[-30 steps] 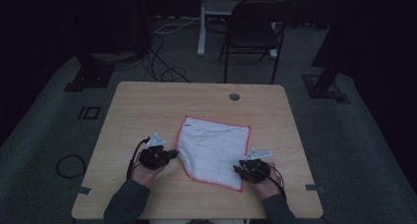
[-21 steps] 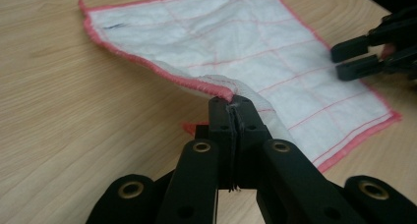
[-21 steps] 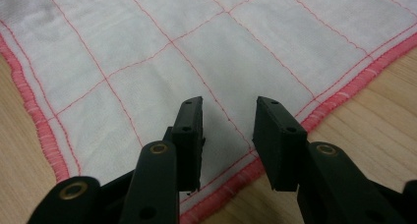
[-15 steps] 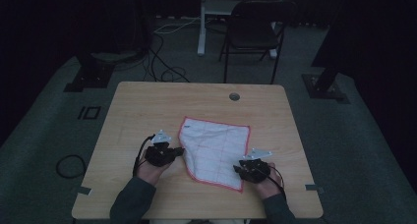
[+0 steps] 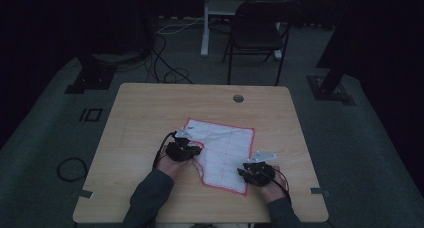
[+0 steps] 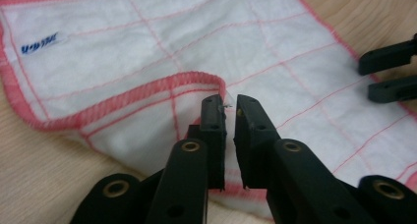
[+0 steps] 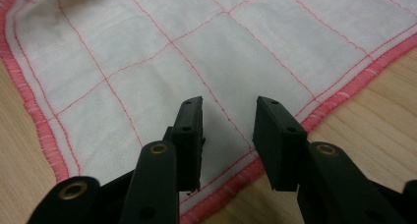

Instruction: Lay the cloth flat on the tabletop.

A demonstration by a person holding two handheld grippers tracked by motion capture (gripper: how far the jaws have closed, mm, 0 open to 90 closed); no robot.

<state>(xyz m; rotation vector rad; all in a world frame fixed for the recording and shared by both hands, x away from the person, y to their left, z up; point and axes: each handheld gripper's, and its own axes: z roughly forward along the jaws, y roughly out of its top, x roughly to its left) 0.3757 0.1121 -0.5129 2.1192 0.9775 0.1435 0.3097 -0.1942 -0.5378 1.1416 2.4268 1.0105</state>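
A white cloth (image 5: 227, 148) with a pink hem and pink grid lines lies on the wooden table (image 5: 145, 118), right of centre. My left gripper (image 5: 194, 150) is at the cloth's left edge. In the left gripper view its jaws are shut on the cloth (image 6: 147, 47), whose hem (image 6: 162, 86) curls over just ahead of the left gripper (image 6: 230, 106). My right gripper (image 5: 246, 170) is at the cloth's near right corner. Seen from the right gripper view, the right gripper (image 7: 227, 111) stands open over the cloth (image 7: 206, 47) just inside its hem.
The right gripper's two black fingers (image 6: 388, 71) show at the far right of the left gripper view. A round cable hole (image 5: 238, 98) sits near the table's far edge. A dark chair (image 5: 260, 28) and floor cables (image 5: 165, 63) lie beyond the table.
My left gripper has moved to the right, drawing the cloth's left edge inward so it folds over. The right gripper has stayed in place.
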